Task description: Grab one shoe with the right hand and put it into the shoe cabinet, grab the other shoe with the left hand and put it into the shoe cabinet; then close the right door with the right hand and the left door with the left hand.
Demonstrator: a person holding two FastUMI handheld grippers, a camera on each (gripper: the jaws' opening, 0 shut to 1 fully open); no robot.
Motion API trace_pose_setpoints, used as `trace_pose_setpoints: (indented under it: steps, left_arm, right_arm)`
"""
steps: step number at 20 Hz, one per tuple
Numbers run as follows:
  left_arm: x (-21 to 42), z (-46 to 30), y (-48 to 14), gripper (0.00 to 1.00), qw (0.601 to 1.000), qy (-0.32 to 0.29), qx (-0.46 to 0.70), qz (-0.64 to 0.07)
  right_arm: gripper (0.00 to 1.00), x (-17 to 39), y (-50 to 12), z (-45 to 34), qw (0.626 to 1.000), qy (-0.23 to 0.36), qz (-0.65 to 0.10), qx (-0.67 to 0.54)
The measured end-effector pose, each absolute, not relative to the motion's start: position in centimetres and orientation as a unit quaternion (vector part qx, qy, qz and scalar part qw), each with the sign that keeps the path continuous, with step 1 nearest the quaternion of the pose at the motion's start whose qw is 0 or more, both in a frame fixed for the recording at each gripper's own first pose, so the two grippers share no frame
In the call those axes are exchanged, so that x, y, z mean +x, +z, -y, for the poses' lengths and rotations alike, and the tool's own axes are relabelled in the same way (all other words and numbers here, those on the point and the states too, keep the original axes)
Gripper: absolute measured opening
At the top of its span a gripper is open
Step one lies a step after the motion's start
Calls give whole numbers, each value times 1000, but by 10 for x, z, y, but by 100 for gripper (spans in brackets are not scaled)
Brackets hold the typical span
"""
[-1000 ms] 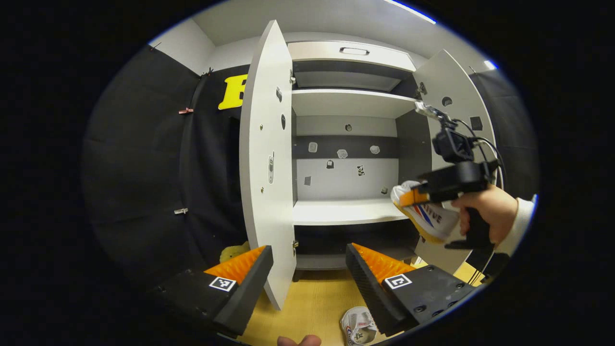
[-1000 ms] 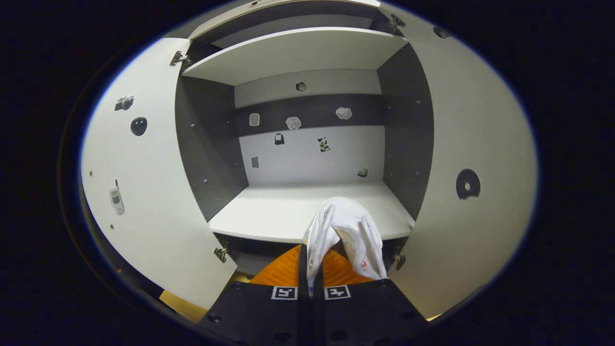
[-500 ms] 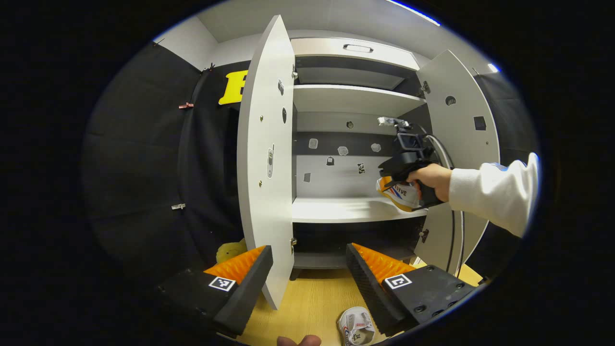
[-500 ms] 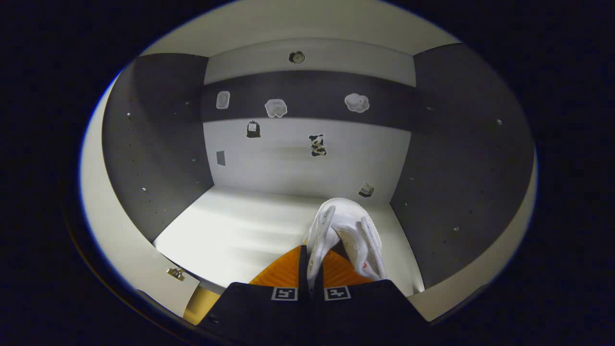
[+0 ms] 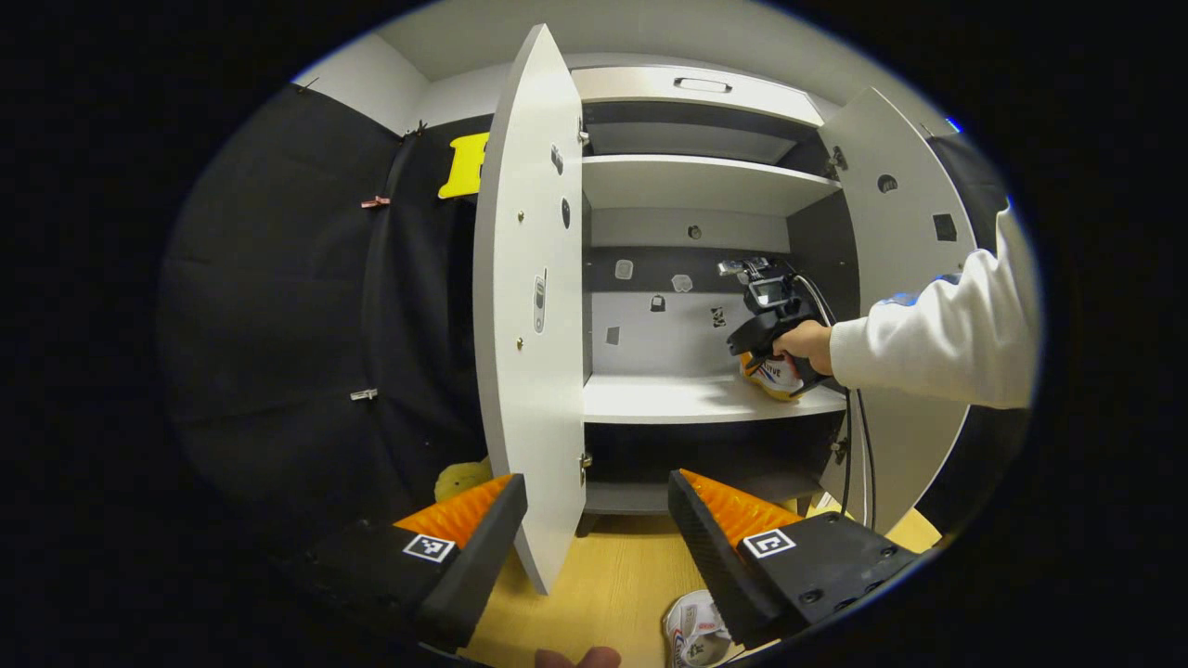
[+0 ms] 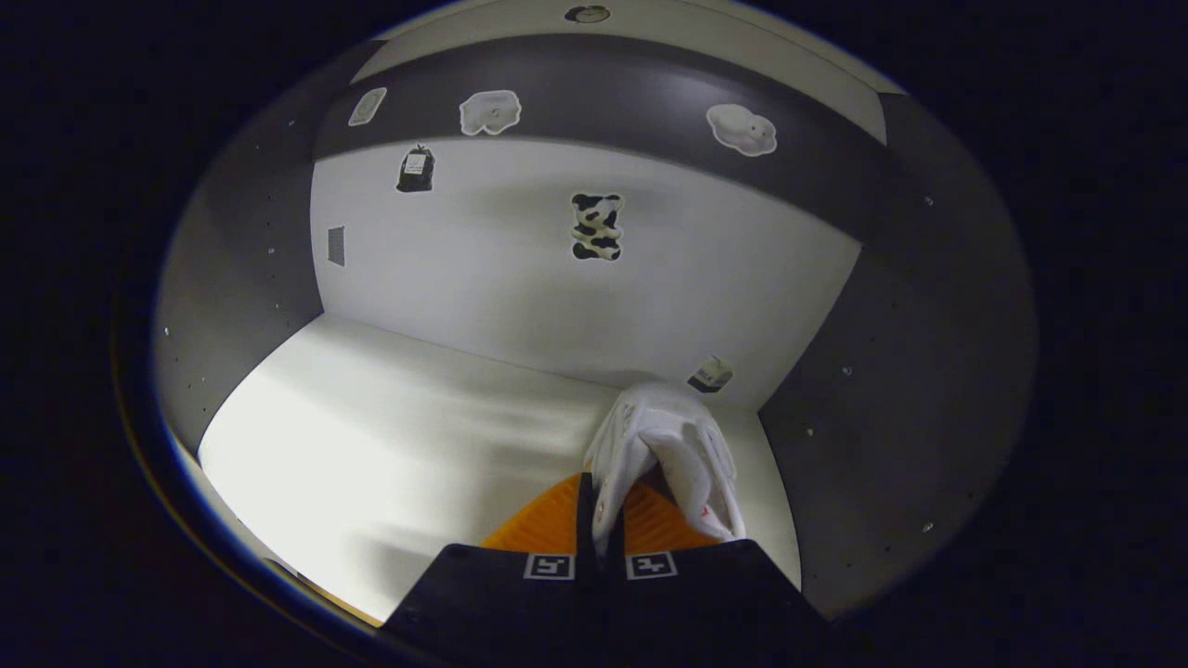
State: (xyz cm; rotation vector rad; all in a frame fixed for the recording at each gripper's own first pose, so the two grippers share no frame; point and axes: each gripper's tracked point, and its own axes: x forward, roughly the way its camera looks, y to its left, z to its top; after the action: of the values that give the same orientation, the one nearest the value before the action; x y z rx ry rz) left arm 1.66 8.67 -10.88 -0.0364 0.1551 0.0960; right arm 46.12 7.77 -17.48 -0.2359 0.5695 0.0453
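Right gripper [image 6: 599,520] has pushed deeper into shoe cabinet [image 5: 705,181], pinching white sneaker [image 6: 668,445] over shelf [image 6: 390,417]; next, lower and release.

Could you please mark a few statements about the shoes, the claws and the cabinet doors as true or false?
1. The right claw is shut on a white shoe. True.
2. That shoe is over the cabinet's middle shelf. True: the left gripper view shows it at the shelf's right end.
3. The left claw holds the other shoe. False: it is open and holds nothing; the second shoe lies on the wooden floor.
4. Both cabinet doors are closed. False: the left door and the right door both stand open.
5. The hand on the right claw wears a white sleeve. True.
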Motion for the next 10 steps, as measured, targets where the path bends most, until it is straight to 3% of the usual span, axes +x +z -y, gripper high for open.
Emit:
trace_pose_setpoints:
  steps: [7,10]
  left_arm:
    - [18,-86,-112,96,995,51,-19,-80]
    - [17,-84,-112,96,996,47,-20,-77]
  right_arm:
    - [6,468,-182,-83,951,16,-282,-130]
    - [13,465,-180,-76,950,1,-285,-127]
